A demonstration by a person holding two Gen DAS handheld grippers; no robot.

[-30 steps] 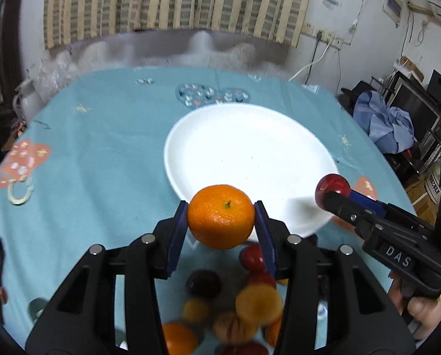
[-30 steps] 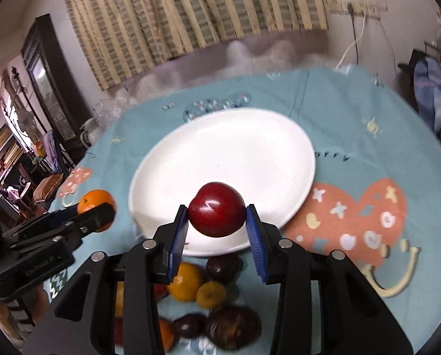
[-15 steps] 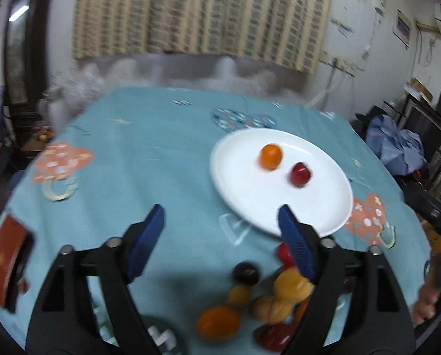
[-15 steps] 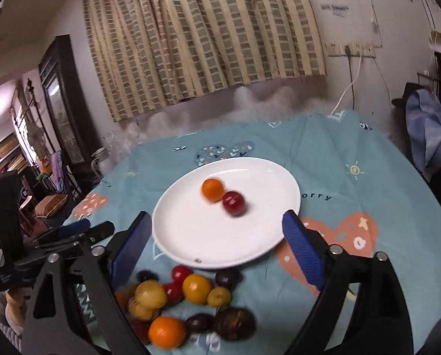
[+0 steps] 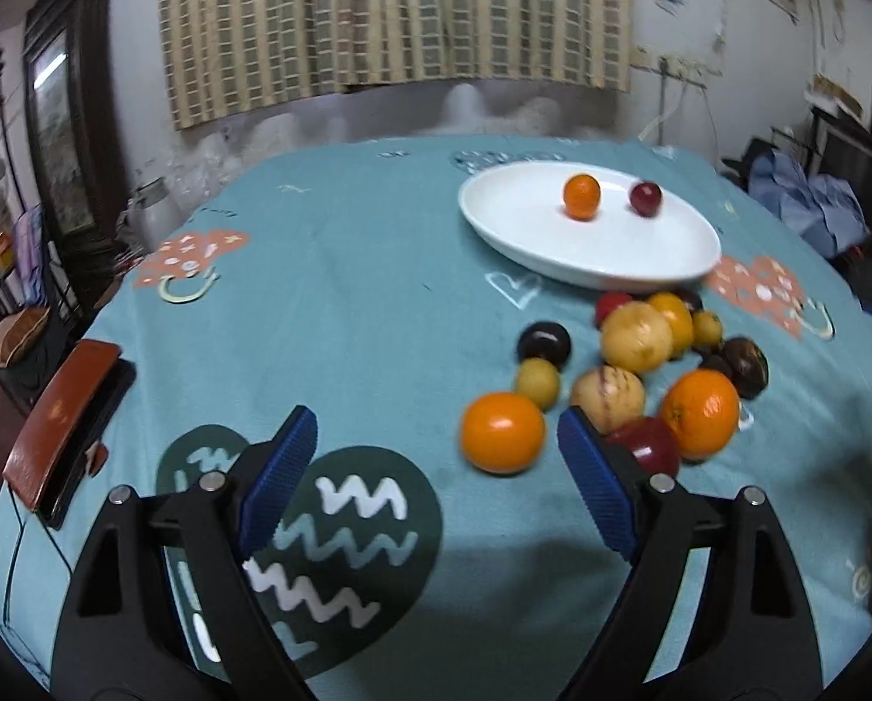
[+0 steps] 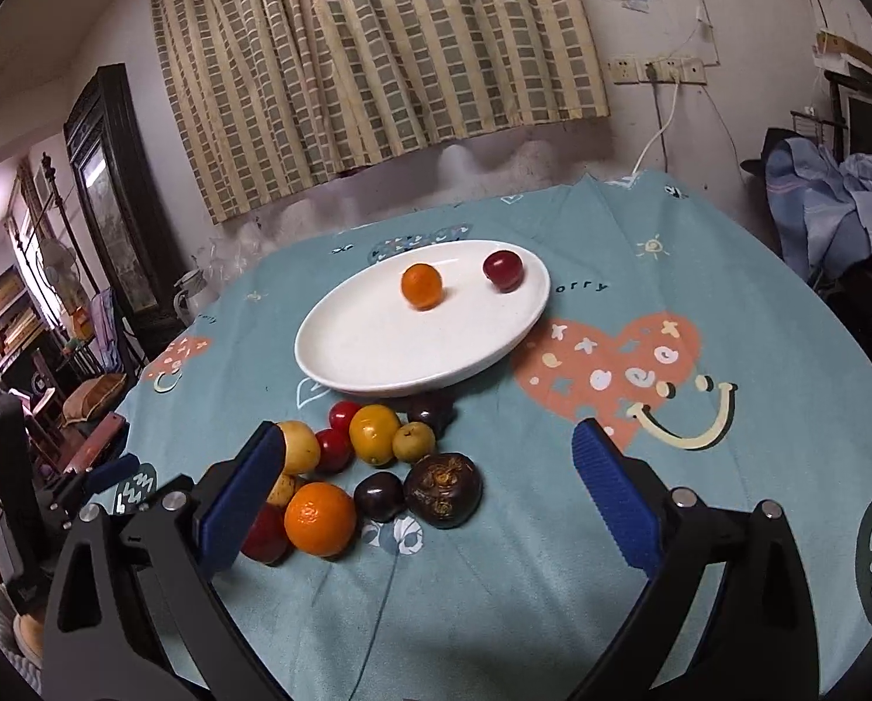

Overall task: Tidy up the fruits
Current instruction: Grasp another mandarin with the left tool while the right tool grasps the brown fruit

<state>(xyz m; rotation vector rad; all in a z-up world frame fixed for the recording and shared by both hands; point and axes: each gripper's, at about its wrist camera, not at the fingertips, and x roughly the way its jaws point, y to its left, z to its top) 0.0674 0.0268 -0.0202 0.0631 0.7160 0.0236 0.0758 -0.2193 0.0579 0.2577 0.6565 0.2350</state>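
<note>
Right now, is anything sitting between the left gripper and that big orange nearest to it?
Nothing visible does. The left gripper hangs open over bare tablecloth, and the big orange lies just ahead between its fingers' lines. The other fruit crowds its right and far sides: a red apple and a small yellow fruit.

Two fruits [image 6: 421, 286] on plate [image 6: 377, 350], pile [image 6: 377, 467] before it

Bare white plate [image 6: 377, 350] front half; fruit pile [image 6: 377, 461] crowding its near rim.
</note>
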